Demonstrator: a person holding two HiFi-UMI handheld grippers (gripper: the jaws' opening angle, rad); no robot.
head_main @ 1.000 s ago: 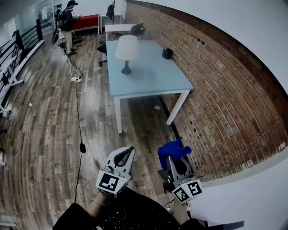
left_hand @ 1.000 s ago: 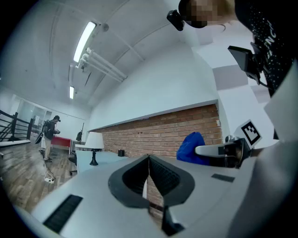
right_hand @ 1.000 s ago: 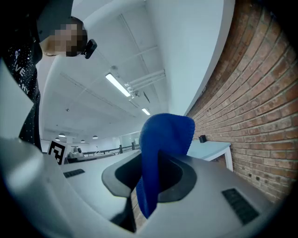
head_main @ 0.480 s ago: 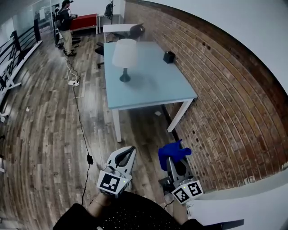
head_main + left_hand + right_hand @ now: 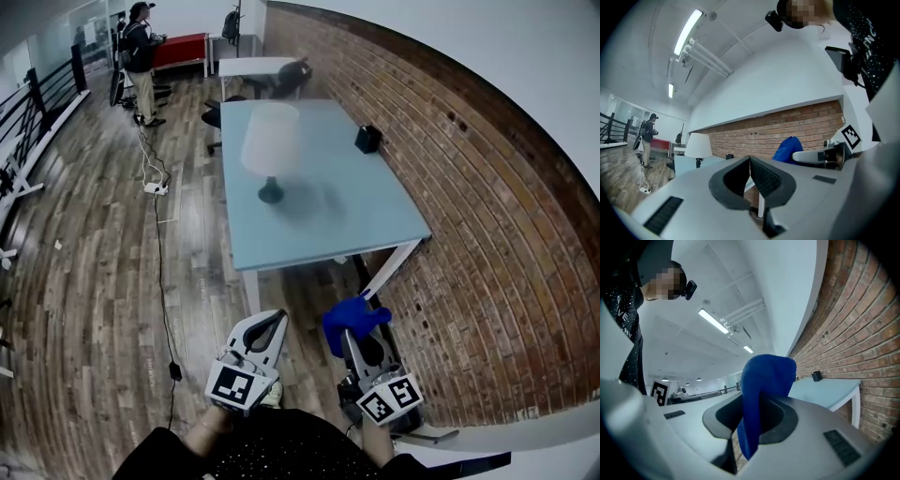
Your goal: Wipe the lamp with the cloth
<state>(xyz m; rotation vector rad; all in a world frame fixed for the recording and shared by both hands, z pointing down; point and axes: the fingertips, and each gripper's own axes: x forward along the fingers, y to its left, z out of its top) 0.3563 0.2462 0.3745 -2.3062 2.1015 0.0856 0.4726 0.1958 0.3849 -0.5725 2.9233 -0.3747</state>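
The lamp (image 5: 270, 150), with a white shade on a dark base, stands upright in the upper middle of the head view, toward the left side of a pale blue table (image 5: 366, 220). It is well apart from both tools, so no wiping is under way.

The cloth (image 5: 352, 317), a deep blue, sits low in the frame. It is pinched between the jaws of the right gripper (image 5: 354, 330), with a bunched end standing above the tips and a tail hanging between them. Held that way, the loose end probably serves as the wiping pad once it meets the shade.

The left gripper (image 5: 267, 325), just to the left of it, has its jaws pressed together with nothing between them. It seems free to steady the lamp by its base if needed. Both tools are over the floor, short of the table's near edge.

Besides the lamp, only a small black box (image 5: 367, 139) stands on the table, near the far right edge.

A brick wall (image 5: 487, 216) runs along the right. Dark wood flooring (image 5: 84, 272) fills the left, crossed by a black cable (image 5: 161, 253). At the upper left a person (image 5: 141, 52) stands beside a red bench (image 5: 183, 47).
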